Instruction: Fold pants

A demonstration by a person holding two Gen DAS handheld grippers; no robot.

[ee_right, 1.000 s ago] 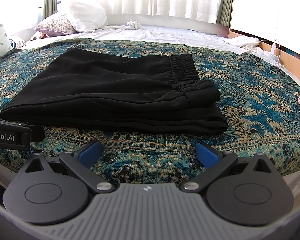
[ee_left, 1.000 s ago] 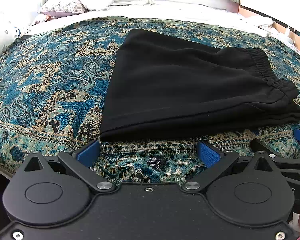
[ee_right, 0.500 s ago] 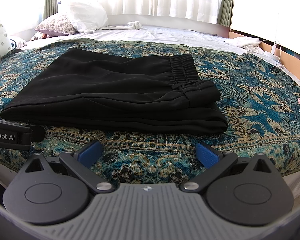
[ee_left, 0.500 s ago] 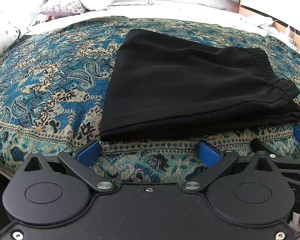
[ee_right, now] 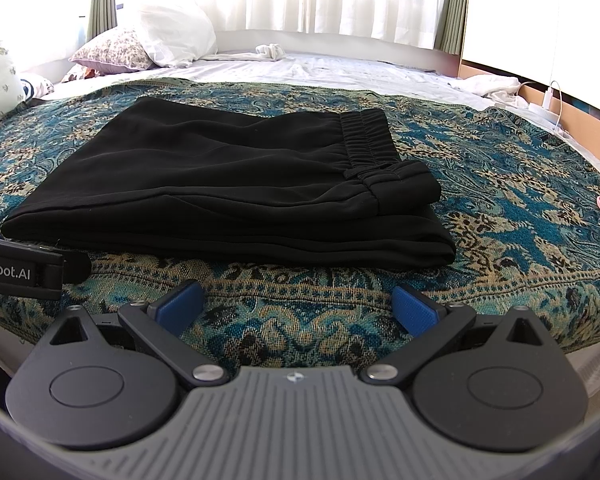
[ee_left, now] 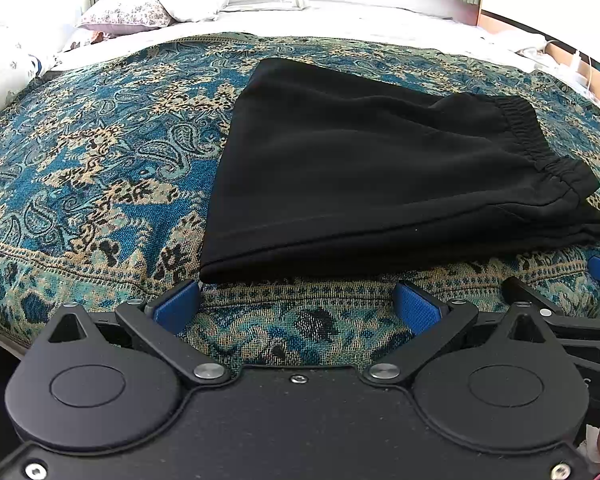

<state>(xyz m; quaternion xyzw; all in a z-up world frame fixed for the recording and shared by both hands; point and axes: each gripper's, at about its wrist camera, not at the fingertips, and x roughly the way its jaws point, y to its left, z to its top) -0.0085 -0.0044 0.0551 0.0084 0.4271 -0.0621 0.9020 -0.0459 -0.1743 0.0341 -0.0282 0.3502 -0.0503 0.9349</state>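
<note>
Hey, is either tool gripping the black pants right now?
No. The left tool and right tool both sit open over the patterned bedspread, short of the folded black pants.

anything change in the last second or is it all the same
Nothing visibly changed. The folded black pants lie in the same spot on the patterned bedspread, and the left gripper and right gripper remain open and empty just short of the near edge.
</note>
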